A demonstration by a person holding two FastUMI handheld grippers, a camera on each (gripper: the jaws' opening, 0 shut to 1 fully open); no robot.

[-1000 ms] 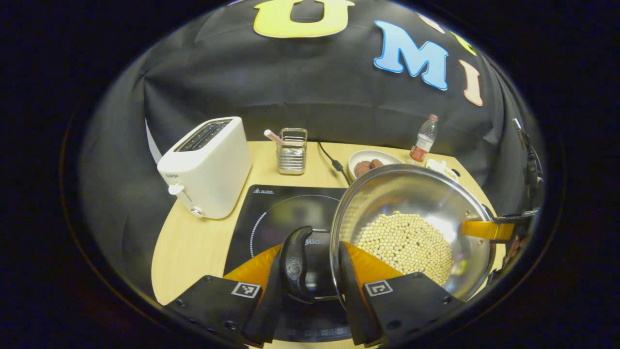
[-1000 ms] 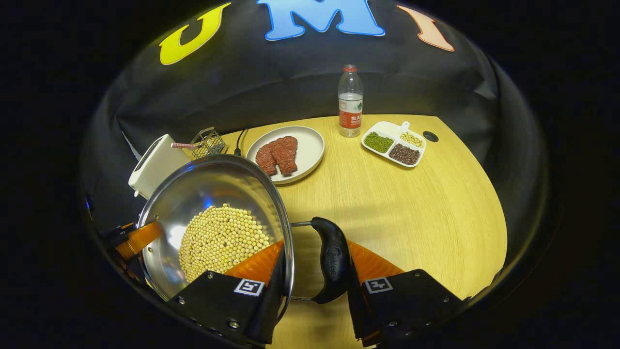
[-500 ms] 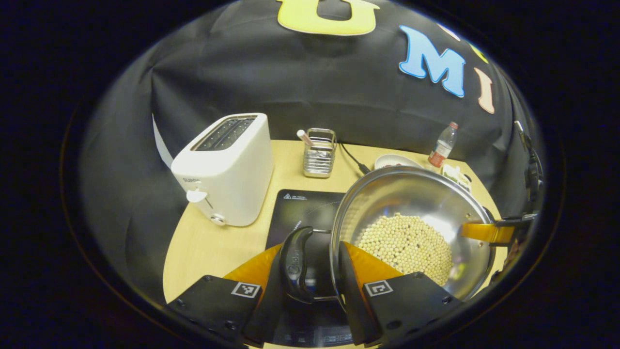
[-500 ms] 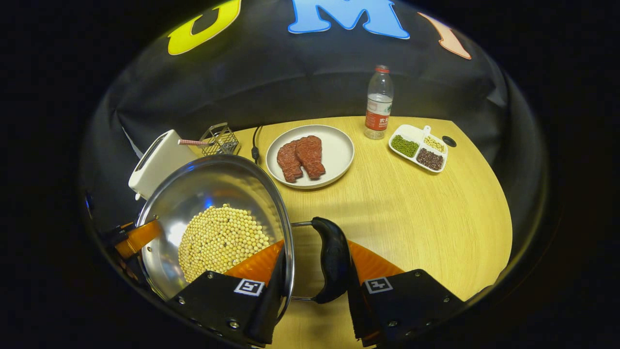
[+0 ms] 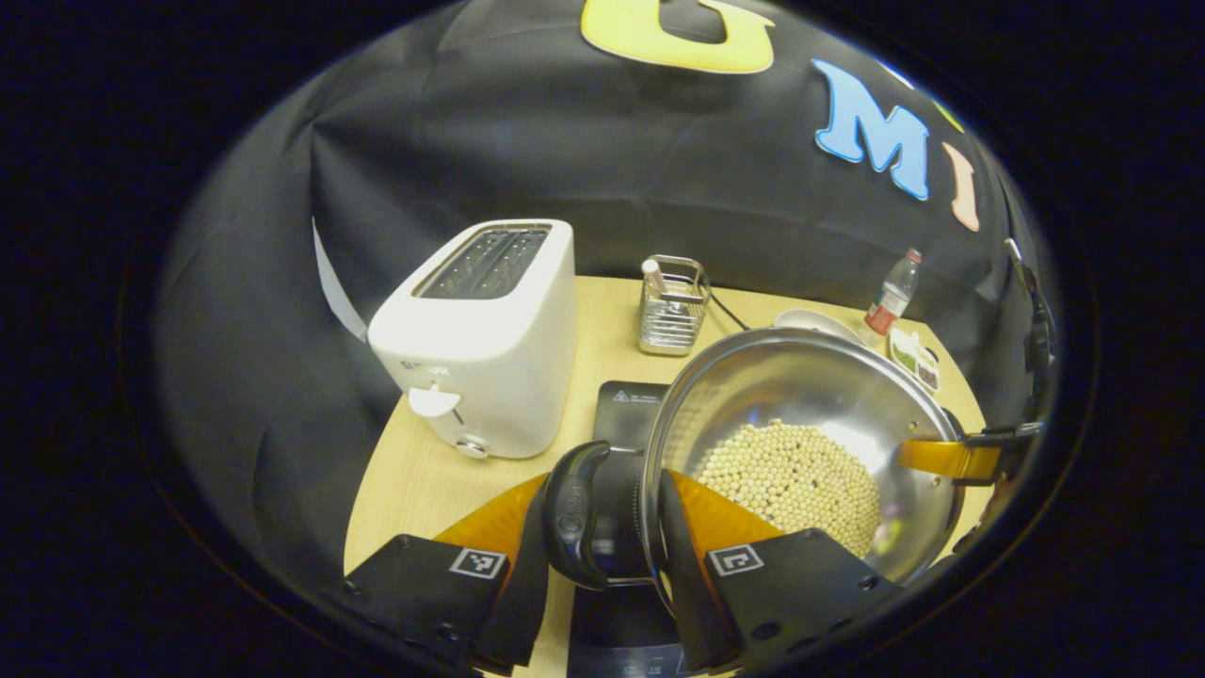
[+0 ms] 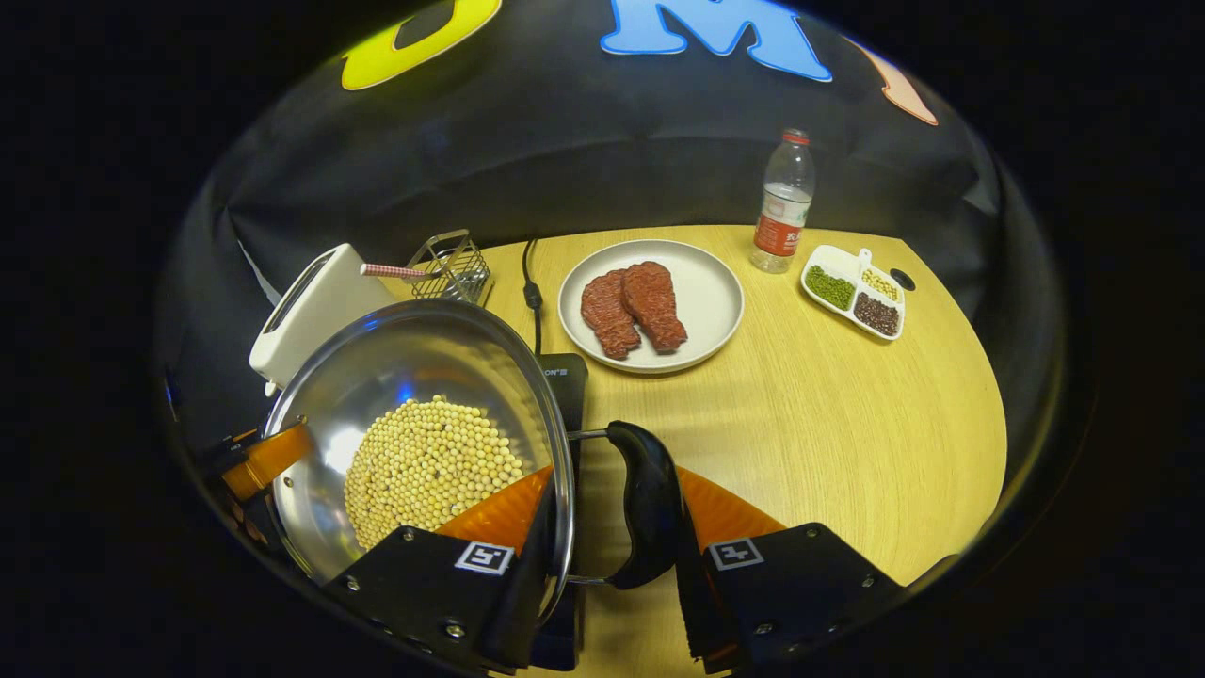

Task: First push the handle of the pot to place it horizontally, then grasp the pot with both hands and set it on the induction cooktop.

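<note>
Left gripper view: the left gripper was clamped across the pot's left handle and the pot wall beside it.
Right gripper view: the right gripper was clamped the same way on the right handle and rim.
Pot position: held between both grippers, its soybeans settled in the bottom, over the induction cooktop.
Change: over the last second the toaster and wire rack grew nearer on the left, and the steak plate slid rightward; less cooktop showed ahead of the pot.
Meaning: the carry had probably reached the cooktop; lowering and letting go remained.
</note>
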